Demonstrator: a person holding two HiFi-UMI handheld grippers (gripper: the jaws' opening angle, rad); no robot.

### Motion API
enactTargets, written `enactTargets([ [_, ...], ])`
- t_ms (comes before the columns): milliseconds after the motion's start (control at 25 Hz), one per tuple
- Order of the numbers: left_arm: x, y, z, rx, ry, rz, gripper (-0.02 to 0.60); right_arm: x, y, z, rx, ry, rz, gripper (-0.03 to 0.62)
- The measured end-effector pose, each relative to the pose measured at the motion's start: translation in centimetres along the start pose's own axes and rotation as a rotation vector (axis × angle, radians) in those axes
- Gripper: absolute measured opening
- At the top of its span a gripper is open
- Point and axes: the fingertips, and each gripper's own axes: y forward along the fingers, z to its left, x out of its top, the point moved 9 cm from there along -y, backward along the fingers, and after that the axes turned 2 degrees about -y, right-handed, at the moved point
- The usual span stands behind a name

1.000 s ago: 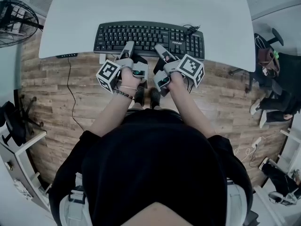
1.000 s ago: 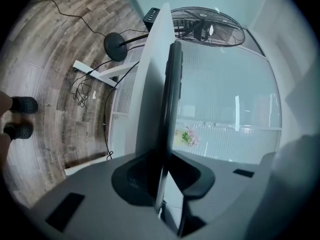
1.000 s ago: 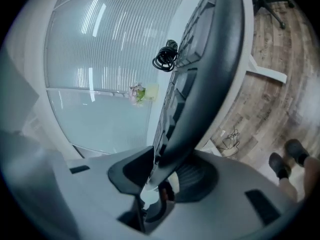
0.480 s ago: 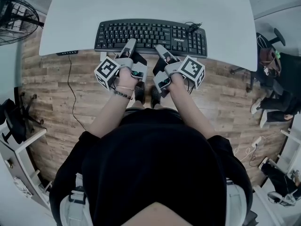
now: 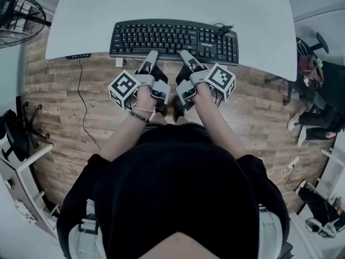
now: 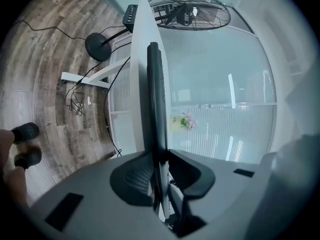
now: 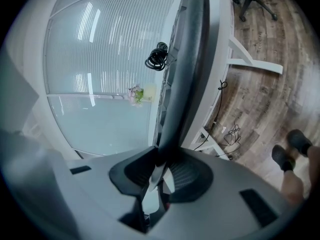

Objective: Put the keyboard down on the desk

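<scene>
1. Head view: the keyboard (image 5: 173,38) lies lengthwise along the near edge of the white counter (image 5: 172,1), about midway between its near corners. Its cable (image 5: 222,30) is bunched at its far right corner. The left tool (image 5: 152,54) and the right tool (image 5: 184,54) reach in side by side from below the near edge. Each one's tip meets the keyboard's near rim, left of its middle. A fan (image 5: 19,20) stands off the counter's left edge, and a power strip (image 5: 78,56) shows under the near left corner.

2. Left tool view: the keyboard (image 6: 155,94) shows edge-on as a dark slab lying against the counter's white top (image 6: 139,84). The left tool (image 6: 159,171) has its jaws narrow and clamped on the slab's near rim, one pad on each face. The fan (image 6: 187,9) stands beyond the counter's far end. Two shoes (image 6: 25,144) rest on the wood floor (image 6: 50,59).

3. Right tool view: the keyboard (image 7: 187,59) again runs edge-on, with the counter (image 7: 217,44) against it. The right tool (image 7: 162,171) has just been closing. Its jaws now stand narrow, with the keyboard's near rim between them and the pads pressing on it. The coiled cable (image 7: 157,56) hangs off the keyboard's top face.
</scene>
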Motion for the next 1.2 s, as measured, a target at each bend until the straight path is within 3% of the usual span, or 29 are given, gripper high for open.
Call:
enactTargets([
  [400, 0.2, -0.4, 0.7, 0.044, 0.03, 0.013, 0.097, -0.3, 0.0, -0.6, -0.012, 0.004, 0.015, 0.092],
  [1200, 0.2, -0.3, 2.0, 0.053, 0.018, 0.016, 0.107, -0.4, 0.3, -1.8, -0.025, 0.01, 0.024, 0.107],
])
